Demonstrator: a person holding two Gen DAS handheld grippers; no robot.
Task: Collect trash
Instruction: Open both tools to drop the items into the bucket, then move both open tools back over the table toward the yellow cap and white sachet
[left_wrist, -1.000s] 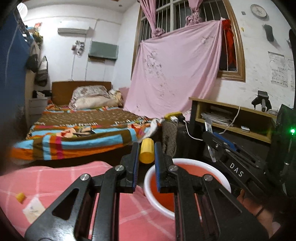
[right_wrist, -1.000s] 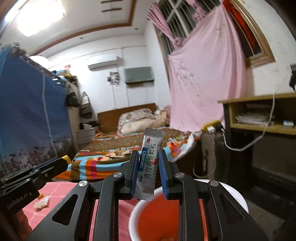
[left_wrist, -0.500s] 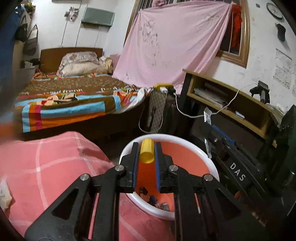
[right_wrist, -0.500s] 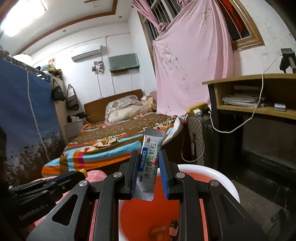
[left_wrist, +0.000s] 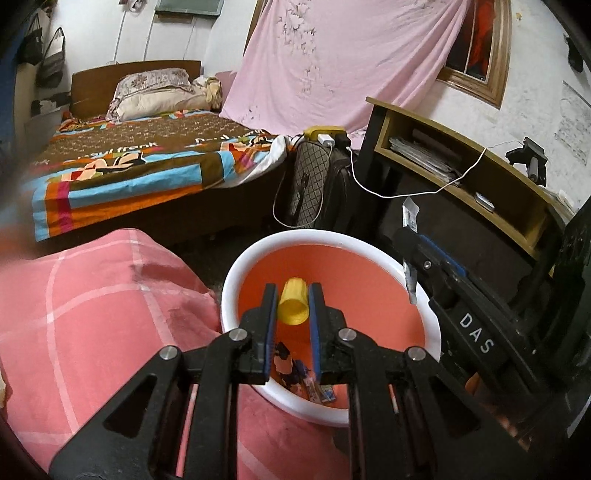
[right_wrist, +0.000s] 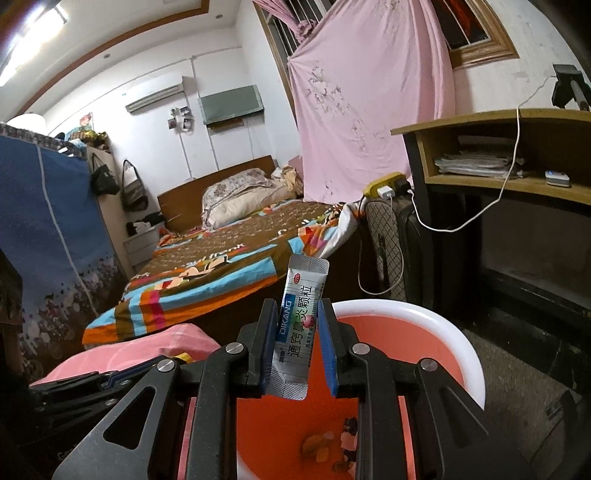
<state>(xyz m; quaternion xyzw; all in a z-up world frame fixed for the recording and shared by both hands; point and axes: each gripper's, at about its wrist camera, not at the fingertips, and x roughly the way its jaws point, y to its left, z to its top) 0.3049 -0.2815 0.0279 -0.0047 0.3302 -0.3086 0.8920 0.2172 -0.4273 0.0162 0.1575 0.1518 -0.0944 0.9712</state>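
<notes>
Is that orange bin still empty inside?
No, the bin already has scraps of trash lying at its bottom, visible below the left gripper.

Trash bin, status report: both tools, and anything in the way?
Left tool shut on yellow cap; right tool shut on sachet. Both over trash bin. Nothing blocking.

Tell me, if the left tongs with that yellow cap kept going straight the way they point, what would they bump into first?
Most likely the inside of the orange bin: the left tongs, clamped on the yellow cap, aim down into it. Depth is hard to judge.
</notes>
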